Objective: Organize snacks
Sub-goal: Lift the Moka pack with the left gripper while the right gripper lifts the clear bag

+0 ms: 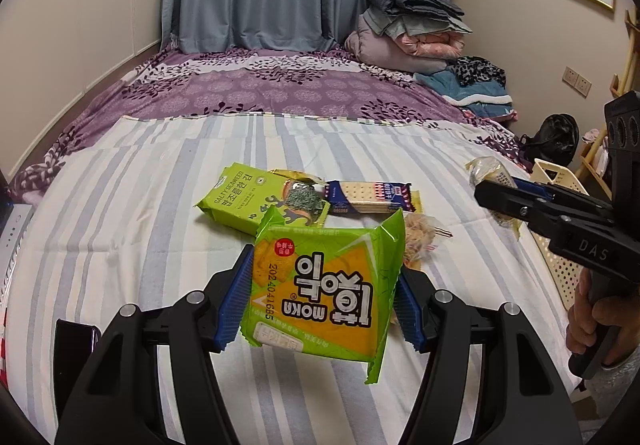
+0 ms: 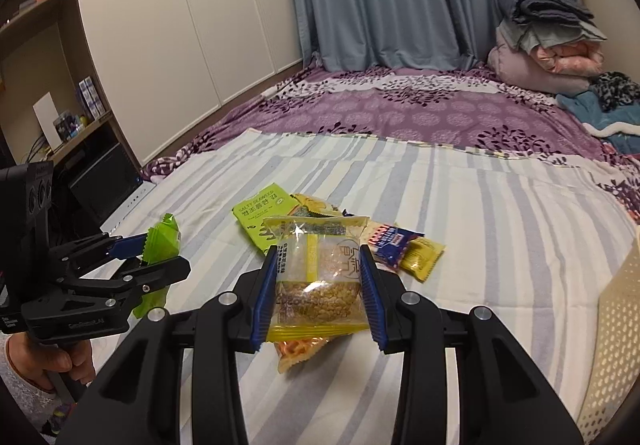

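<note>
Big bed (image 2: 460,197) with a blue-and-white striped sheet takes up most of the room, and a cream perforated plastic basket (image 2: 612,345) sits at its right edge. Left hand-held gripper (image 1: 324,299) is clamped on a green and orange MOKA snack packet (image 1: 320,293), held up off the sheet. Right hand-held gripper (image 2: 318,291) is clamped on a clear yellow-edged packet of round crackers (image 2: 318,277). Green seaweed pack (image 1: 240,197) and navy cracker pack (image 1: 368,197) lie on the bed beyond.

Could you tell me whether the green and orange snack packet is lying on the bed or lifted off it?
Lifted: the left hand-held gripper clamps the green and orange snack packet above the striped sheet.
</note>
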Motion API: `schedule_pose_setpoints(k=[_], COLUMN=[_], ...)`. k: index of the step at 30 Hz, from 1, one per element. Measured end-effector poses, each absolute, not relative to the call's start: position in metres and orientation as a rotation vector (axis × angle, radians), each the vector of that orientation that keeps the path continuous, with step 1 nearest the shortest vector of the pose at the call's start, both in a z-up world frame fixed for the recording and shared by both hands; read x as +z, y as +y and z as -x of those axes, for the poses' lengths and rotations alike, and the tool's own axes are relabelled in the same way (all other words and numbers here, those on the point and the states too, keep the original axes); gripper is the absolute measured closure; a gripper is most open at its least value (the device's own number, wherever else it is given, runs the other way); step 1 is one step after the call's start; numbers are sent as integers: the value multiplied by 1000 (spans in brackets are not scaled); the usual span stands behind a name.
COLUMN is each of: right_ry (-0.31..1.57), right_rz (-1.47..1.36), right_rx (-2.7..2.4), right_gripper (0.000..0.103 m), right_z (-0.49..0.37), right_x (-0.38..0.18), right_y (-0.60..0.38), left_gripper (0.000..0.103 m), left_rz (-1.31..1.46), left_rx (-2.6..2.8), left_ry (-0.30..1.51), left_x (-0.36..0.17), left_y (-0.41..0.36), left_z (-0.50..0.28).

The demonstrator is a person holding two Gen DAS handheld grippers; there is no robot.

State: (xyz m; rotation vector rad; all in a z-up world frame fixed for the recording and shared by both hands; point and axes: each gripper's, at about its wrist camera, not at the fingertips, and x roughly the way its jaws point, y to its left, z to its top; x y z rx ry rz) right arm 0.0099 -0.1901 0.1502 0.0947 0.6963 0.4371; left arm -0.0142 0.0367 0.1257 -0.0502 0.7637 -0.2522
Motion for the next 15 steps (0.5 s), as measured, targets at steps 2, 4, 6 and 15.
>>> schedule_pose_setpoints(k=[2,4,6,15], right_ry=[678,663,648,573], right_rz=[-111,-128,-148,-202], right_rx=[422,409,392,292], right_gripper=[64,64,64,64], right_z=[-3,2,9,38], right_x=[156,160,165,183], right_y=[-201,-211,-224,-275], left_gripper=[39,39,39,39], left_rz=[42,34,24,-16], left_rx=[-258,-265,-272,-305], left_ry=[758,753,748,725], left_x=[128,132,135,146], left_y=[33,28,23,4], left_z=[17,21,25,38])
